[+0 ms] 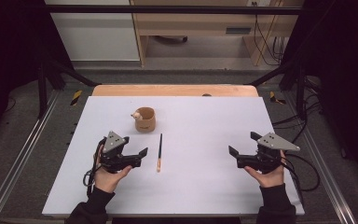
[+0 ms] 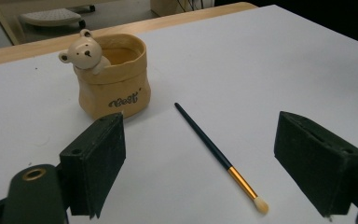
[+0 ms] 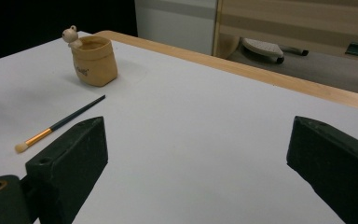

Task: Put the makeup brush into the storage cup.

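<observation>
Brush point(image 2: 216, 150) lies flat on the white sheet point(image 1: 200, 140), just right of the bear pot point(image 1: 144, 119), bristles toward the person. Left gripper point(image 1: 135, 155) is held wide open and empty beside it; right gripper point(image 1: 237, 157) likewise, well apart. Brush judged light, thin, prone to roll; best pinched mid-handle.

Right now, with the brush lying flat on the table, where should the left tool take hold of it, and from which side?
Grip the brush on its dark handle, about mid-length, short of the gold ferrule. It lies flat and thin on the white table, so probably come straight down from above, jaws either side of the handle. The left tool is open and nearest; the bear pot stands clear of that spot.
</observation>
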A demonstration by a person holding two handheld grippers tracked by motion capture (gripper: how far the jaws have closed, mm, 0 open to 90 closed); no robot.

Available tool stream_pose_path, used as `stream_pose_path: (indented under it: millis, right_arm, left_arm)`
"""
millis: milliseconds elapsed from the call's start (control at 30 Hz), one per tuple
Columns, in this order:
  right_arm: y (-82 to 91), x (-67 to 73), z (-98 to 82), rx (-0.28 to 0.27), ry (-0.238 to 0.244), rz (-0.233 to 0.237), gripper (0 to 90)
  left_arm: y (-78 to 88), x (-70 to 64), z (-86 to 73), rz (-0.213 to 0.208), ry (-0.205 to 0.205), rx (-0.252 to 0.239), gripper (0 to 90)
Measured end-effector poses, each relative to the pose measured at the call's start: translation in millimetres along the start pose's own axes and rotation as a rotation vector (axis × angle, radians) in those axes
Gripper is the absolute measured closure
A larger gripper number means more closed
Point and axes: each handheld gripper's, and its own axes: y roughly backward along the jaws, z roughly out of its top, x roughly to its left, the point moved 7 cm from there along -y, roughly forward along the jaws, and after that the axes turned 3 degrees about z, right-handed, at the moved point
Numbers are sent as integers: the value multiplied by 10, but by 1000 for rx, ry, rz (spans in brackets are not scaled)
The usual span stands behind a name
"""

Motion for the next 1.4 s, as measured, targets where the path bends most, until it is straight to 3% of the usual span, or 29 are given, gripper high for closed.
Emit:
stream_pose_path:
  millis: [433,1100,1400]
  right_arm:
    - [2,4,-2,1,-5,0,58]
    - [-17,25,-22,14,2,6,59]
    - [-24,24,-27,18,2,8,58]
  left_arm:
    - [-142,-95,-31,1,-20,51,198]
    - [-495,-309,-218,-16,-68,186,270]
    - [-644,-360,-305,-20,-51,236,339]
